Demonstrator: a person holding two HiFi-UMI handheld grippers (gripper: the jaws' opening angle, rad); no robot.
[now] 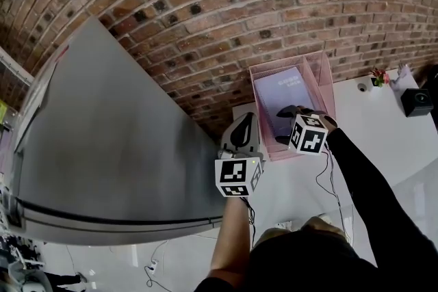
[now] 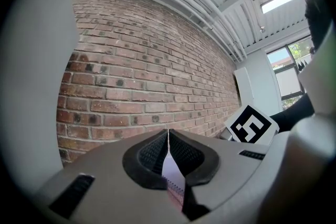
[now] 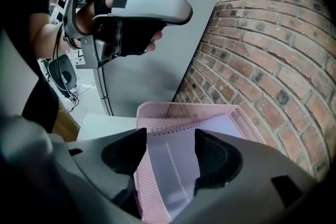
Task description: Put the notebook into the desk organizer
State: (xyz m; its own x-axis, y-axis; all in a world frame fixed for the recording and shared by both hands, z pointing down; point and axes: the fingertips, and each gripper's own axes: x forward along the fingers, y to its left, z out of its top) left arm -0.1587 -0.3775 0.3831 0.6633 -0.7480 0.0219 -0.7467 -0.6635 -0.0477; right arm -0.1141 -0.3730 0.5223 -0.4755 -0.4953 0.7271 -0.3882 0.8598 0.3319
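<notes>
Resting inside the pink mesh desk organizer (image 1: pixel 327 78), the lavender notebook (image 1: pixel 282 94) lay within its walls, its cover facing up. The organizer stood on the white worktop (image 1: pixel 383 137), close against the brick wall (image 1: pixel 274 3) and beside a tall grey cabinet (image 1: pixel 102 133). The right tongs (image 3: pixel 169 140) hung just over the organizer's near rim, angled down. Their jaws were spread wide, and the notebook showed between them with neither pad touching it. The left tongs (image 2: pixel 168 136) were held level, higher and off to the organizer's left, with their tips closed together on nothing.
</notes>
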